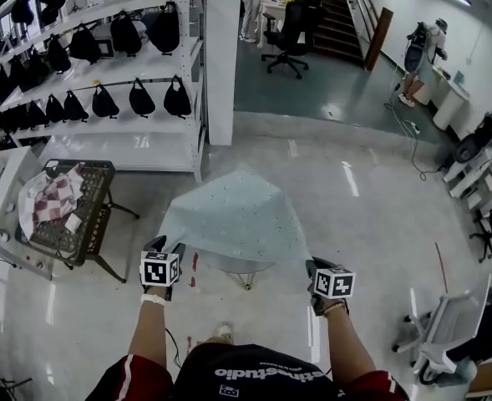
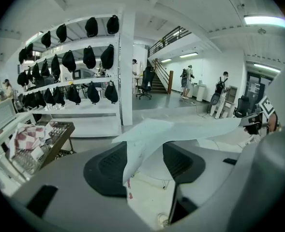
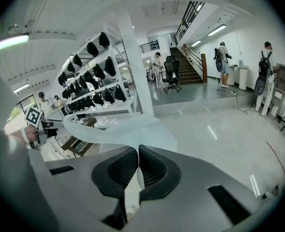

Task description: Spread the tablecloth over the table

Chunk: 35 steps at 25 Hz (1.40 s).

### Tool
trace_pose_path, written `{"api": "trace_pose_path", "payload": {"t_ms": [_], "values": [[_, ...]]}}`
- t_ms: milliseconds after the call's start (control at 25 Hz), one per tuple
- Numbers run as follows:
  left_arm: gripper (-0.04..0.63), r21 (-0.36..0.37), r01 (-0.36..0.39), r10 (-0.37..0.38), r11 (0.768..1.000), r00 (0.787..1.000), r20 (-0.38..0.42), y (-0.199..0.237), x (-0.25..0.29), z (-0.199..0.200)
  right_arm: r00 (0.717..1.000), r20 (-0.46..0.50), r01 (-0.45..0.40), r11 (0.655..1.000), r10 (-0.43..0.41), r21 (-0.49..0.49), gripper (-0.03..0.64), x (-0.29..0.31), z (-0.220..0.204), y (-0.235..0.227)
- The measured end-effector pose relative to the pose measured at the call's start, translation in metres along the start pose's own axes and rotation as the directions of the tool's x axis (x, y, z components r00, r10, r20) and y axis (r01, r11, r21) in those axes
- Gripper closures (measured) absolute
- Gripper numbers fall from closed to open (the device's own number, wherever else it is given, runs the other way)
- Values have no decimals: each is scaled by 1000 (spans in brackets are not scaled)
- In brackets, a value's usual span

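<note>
Over the bench (image 1: 244,266), we held the tablecloth (image 1: 237,215) spread.
Right of the bench, our right gripper (image 1: 315,265) had its fingers (image 3: 154,170) clamped on one corner; left of it, the left gripper (image 1: 166,246) fingers (image 2: 108,170) stood apart, a corner hanging between them.

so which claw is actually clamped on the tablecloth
The right claw: jaws pinched shut on the pale green fabric tablecloth; the left claw has its jaws apart, cloth loose between them.

Open lab or workshop hall: white metal shelving racks (image 1: 120,150) loaded with black bags (image 1: 141,98), black swivel office chair (image 1: 291,27), brown staircase (image 1: 333,19)
</note>
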<state>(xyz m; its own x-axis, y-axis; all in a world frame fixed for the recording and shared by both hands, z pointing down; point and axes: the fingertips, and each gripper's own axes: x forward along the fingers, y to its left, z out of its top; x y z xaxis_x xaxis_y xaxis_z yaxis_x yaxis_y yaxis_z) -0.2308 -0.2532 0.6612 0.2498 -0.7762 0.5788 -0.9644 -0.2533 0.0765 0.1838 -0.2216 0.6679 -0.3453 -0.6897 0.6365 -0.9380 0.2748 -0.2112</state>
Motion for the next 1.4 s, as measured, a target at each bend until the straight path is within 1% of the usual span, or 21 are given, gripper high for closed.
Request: {"api": "trace_pose_path", "payload": {"t_ms": [120, 240, 320, 360, 440, 560, 720, 880, 1080, 1400], "values": [[353, -59, -30, 32, 998, 999, 31, 15, -18, 0, 1000, -9, -25, 1000, 25, -15, 589, 4, -5, 7], [374, -84, -72, 78, 994, 994, 73, 28, -34, 9, 999, -24, -44, 998, 43, -42, 588, 7, -11, 13], [377, -92, -76, 84, 993, 992, 91, 29, -39, 13, 997, -37, -65, 995, 62, -73, 587, 11, -15, 21], [380, -93, -73, 82, 993, 992, 95, 28, -40, 13, 996, -49, -80, 993, 76, -92, 584, 15, -18, 27], [380, -97, -66, 75, 993, 992, 98, 24, -40, 12, 992, -93, -101, 984, 88, -145, 558, 23, -30, 38], [380, -88, -45, 54, 995, 994, 98, 12, -39, 11, 987, -148, -92, 973, 61, -213, 533, 28, -47, 44], [380, -70, -27, 34, 997, 994, 104, 1, -38, 18, 982, -186, -64, 972, 22, -224, 525, 24, -63, 31], [380, -49, 4, 2, 999, 993, 119, -13, -31, 30, 974, -223, -86, 968, 33, -235, 520, 14, -75, 25], [380, -21, 48, -45, 999, 990, 135, -41, -18, 45, 986, -169, -44, 981, 12, -187, 525, -6, -68, 4], [380, 16, 103, -105, 995, 979, 173, -79, -14, 69, 1000, -22, 14, 992, -16, -122, 525, -41, -30, -18]]}}
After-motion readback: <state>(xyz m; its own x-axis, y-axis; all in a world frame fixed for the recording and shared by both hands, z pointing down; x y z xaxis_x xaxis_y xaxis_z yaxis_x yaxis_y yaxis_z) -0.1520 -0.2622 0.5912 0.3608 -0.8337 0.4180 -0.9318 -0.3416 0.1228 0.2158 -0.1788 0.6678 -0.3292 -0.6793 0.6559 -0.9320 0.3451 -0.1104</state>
